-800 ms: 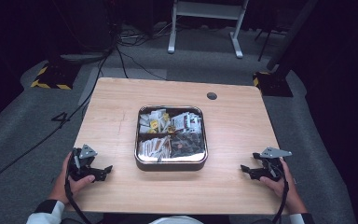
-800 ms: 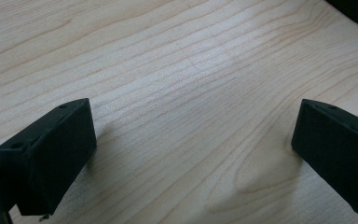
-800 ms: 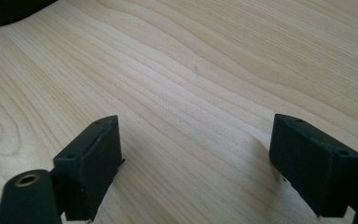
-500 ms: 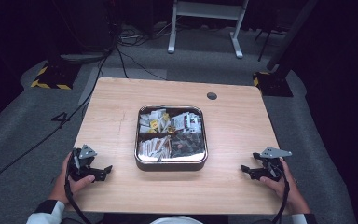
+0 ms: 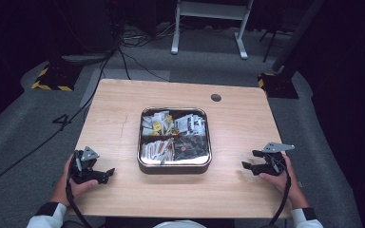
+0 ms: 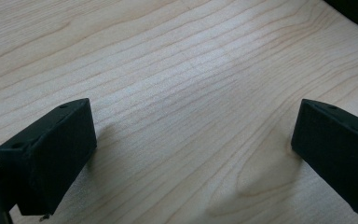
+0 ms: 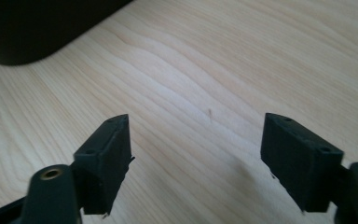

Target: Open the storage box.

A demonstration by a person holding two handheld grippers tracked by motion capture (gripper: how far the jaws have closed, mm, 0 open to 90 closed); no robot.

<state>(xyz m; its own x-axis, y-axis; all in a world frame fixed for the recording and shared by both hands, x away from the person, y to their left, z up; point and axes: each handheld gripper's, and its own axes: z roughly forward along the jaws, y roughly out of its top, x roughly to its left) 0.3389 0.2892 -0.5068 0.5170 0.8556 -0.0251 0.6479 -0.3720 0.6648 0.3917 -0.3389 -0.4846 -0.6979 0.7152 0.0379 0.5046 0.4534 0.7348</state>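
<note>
A square dark metal tray (image 5: 174,165) with four compartments of small packets sits at the middle of the wooden table (image 5: 123,118). My left gripper (image 5: 108,173) rests low over the table's front left, held in a hand, jaws pointing toward the tray. In the left gripper view its gripper (image 6: 193,149) stands open over bare wood. My right gripper (image 5: 245,166) rests at the front right, jaws also toward the tray. The right gripper view shows that gripper (image 7: 196,149) open with nothing between the jaws, and a dark edge of the tray (image 7: 37,32) at the top left.
A small dark round hole (image 5: 216,98) marks the table's far right part. Beyond the table lie grey carpet, cables (image 5: 128,52) and a white stand's legs (image 5: 209,28). Bare wood lies on both sides of the tray.
</note>
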